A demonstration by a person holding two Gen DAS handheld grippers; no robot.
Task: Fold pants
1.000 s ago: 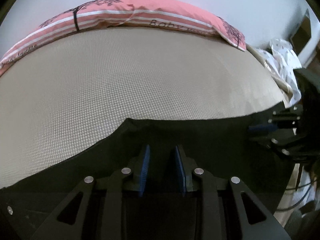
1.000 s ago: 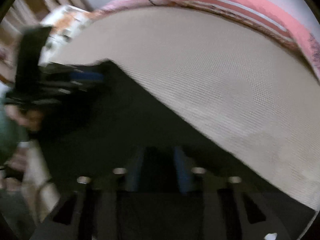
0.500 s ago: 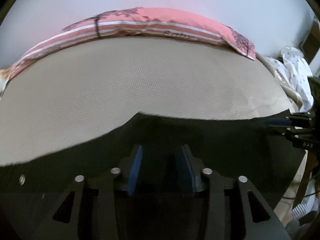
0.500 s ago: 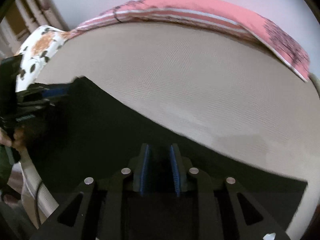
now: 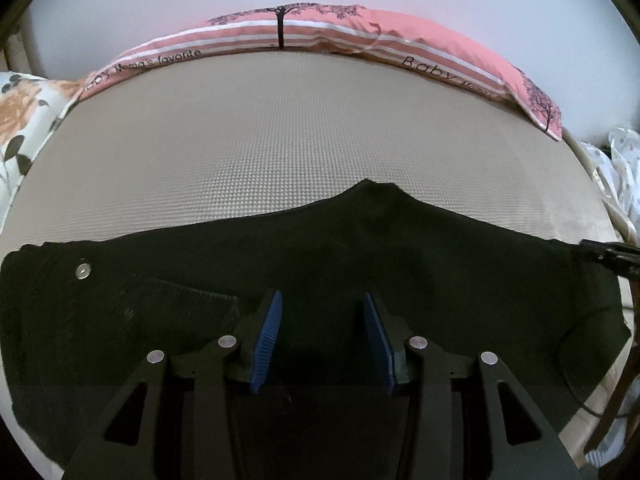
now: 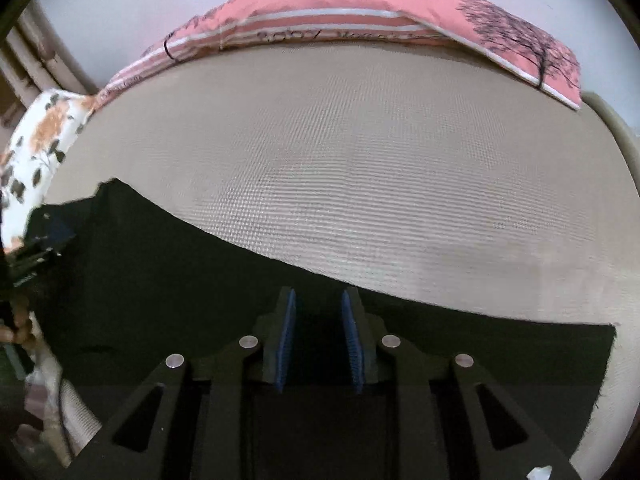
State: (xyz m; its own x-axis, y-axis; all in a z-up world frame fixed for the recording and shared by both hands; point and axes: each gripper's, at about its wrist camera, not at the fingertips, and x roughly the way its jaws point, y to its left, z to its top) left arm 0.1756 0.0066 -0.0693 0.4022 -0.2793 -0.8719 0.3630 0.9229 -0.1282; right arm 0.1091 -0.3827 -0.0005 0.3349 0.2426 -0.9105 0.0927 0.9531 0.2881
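Observation:
Black pants [image 5: 360, 256] lie flat along the near edge of a beige textured mattress [image 5: 300, 128]. The waist with a metal button [image 5: 83, 271] is at the left in the left wrist view. My left gripper [image 5: 320, 304] is open just above the pants' middle, nothing between its blue pads. My right gripper [image 6: 318, 304] is open over the leg part of the pants [image 6: 180, 280], with the hem end [image 6: 600, 344] at the right. Each gripper shows at the other view's edge: the right one [image 5: 608, 258] and the left one [image 6: 36, 240].
A pink striped pillow [image 5: 320, 36] lies along the far edge of the mattress against a white wall. A floral pillow [image 6: 44, 132] sits at the left end. White patterned cloth [image 5: 624, 168] hangs off the right side.
The pants have come down flat onto the mattress. Both grippers have opened wider and drawn back, and the left view now shows the waist and button.

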